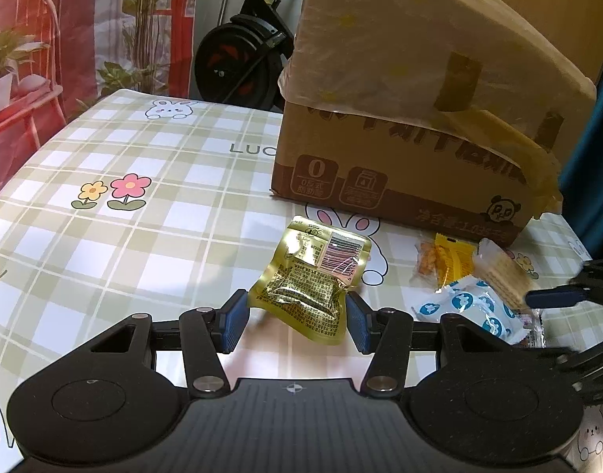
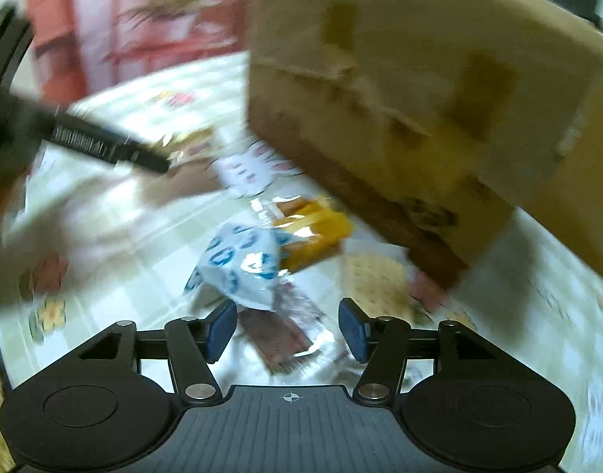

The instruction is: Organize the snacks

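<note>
A gold foil snack pouch (image 1: 315,276) lies on the checked tablecloth, its near end between the open fingers of my left gripper (image 1: 297,325). To the right lie an orange snack pack (image 1: 445,262), a cracker pack (image 1: 498,272) and a blue-and-white packet (image 1: 470,307). The right gripper (image 1: 557,295) shows at the right edge beside them. In the blurred right wrist view my right gripper (image 2: 287,329) is open over a reddish-brown wrapped bar (image 2: 277,331), with the blue-and-white packet (image 2: 242,268), orange pack (image 2: 313,236) and cracker pack (image 2: 374,280) just ahead.
An open cardboard box (image 1: 399,149) with raised flaps stands at the back right of the table; it also fills the upper right of the right wrist view (image 2: 439,98). The tablecloth (image 1: 124,205) reaches left. An exercise bike (image 1: 246,55) and a red chair (image 1: 21,39) stand behind.
</note>
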`<control>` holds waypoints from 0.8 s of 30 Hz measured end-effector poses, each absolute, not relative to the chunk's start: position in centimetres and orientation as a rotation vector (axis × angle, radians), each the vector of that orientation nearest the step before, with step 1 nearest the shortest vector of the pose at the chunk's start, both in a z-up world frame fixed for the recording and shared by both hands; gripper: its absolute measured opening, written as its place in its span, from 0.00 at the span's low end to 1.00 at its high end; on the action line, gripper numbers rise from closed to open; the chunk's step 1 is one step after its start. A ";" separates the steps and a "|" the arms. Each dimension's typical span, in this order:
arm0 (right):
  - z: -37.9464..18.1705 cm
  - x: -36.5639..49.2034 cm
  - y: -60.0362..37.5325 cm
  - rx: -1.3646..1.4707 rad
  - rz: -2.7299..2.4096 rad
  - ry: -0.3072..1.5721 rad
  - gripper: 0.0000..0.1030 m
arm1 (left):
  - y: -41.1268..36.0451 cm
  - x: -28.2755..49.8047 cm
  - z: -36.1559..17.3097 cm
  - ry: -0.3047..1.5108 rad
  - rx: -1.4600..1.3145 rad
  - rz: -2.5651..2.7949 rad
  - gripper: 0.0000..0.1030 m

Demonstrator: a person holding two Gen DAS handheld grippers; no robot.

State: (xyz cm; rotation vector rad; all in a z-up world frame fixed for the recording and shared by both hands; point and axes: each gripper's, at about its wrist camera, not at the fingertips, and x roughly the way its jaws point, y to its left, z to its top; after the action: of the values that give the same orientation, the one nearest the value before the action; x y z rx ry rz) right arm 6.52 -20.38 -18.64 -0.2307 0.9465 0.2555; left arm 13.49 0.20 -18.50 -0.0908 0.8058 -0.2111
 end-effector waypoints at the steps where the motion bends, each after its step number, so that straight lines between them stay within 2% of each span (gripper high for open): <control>1: -19.0 7.0 -20.2 -0.248 0.280 0.964 0.53 | 0.3 13.4 -18.4 0.804 -0.091 -0.210 0.54; 8: -20.2 7.9 -21.4 -0.154 0.289 1.012 0.53 | 0.5 13.1 -18.4 0.804 -0.092 -0.205 0.54; 20: -20.1 5.7 -22.6 0.002 0.172 0.957 0.40 | 0.6 12.8 -18.3 0.799 -0.084 -0.221 0.54; 24: -20.4 5.4 -22.8 0.078 0.083 0.933 0.38 | 0.7 12.7 -18.2 0.797 -0.083 -0.221 0.54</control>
State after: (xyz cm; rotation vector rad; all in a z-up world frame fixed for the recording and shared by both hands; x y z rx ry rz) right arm 5.45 -22.84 -20.37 0.0784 0.9330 0.0835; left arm 12.65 0.68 -18.23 -0.0833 0.7968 -0.2214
